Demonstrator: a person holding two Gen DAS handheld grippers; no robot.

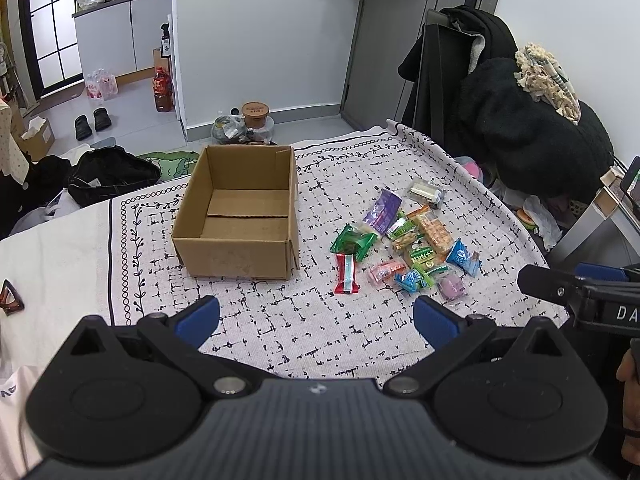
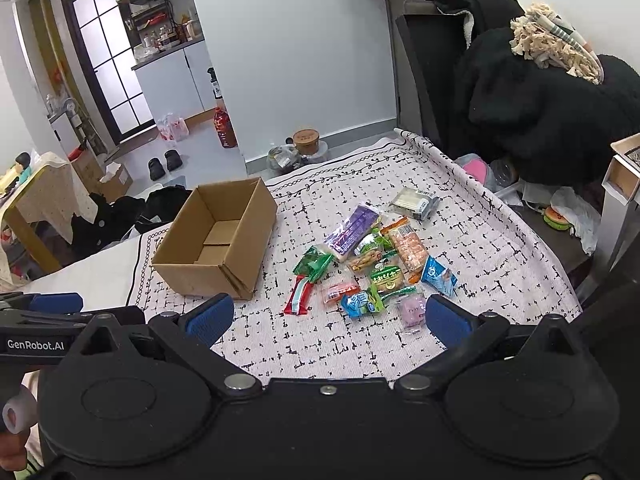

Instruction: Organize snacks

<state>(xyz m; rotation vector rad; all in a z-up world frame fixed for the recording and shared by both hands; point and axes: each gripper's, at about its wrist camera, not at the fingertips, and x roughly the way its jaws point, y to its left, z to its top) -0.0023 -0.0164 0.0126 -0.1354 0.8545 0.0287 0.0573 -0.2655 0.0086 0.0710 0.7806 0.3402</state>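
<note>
Nearest my left camera is the left gripper, its blue pads spread wide with nothing between them, hanging over the patterned cloth. My right camera shows the right gripper the same way, released and empty, its right pad just beside a pale purple packet.

The snack pile lies on the cloth to the right of the cardboard box, apart from it. The box sits open-topped, and I see only its bare floor flaps inside; the near wall hides the front strip of the floor. A red packet lies nearest the box, with a green packet just beyond it. A purple packet and a clear-wrapped white bar lie at the far side. In the middle the wrappers overlap, so I cannot count them or read their print.

At the right edge of the left view the other gripper is cut off, showing only a dark arm and the letters "DA". A dark coat heap covers the chair on the far right.
</note>
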